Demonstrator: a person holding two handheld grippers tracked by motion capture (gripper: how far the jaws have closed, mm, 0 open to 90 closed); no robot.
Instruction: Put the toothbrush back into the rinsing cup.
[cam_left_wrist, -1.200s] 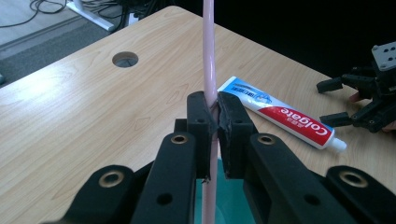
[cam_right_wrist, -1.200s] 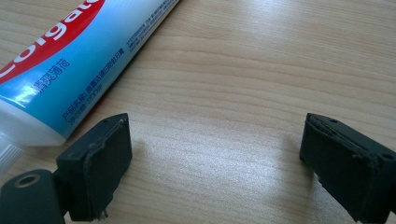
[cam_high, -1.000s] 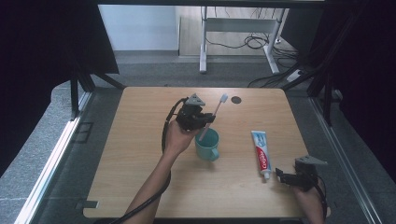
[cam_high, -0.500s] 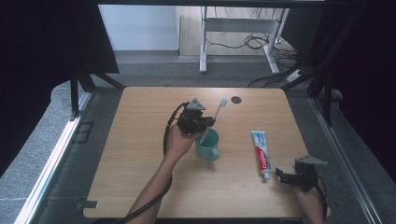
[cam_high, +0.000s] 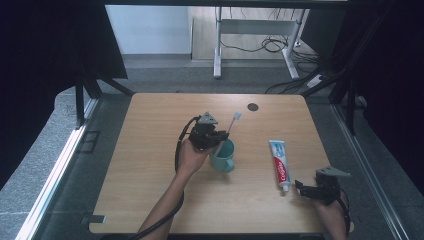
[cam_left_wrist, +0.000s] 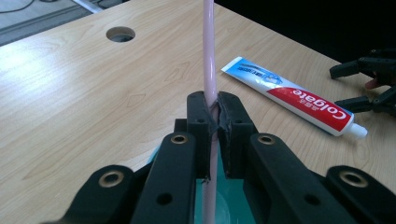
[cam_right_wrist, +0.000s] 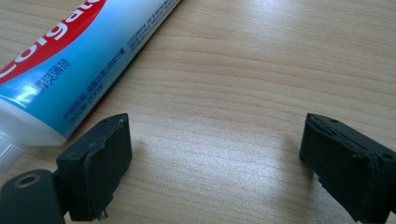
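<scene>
A pink toothbrush leans up and right out of a teal cup at the table's middle. My left gripper is shut on the toothbrush handle just above the cup, its jaws pinching the stem. A white, blue and red toothpaste tube lies flat to the right, cap toward the near edge. My right gripper rests low at the near right, open, with bare wood between its jaws and the toothpaste tube just off its left jaw. The right gripper also appears beyond the tube.
A round cable hole sits near the table's far edge. Beyond the table stand a white desk frame and cables on the floor. Dark curtains flank both sides.
The left gripper and toothbrush have shifted slightly lower and right over the cup. The right gripper has stayed put.
</scene>
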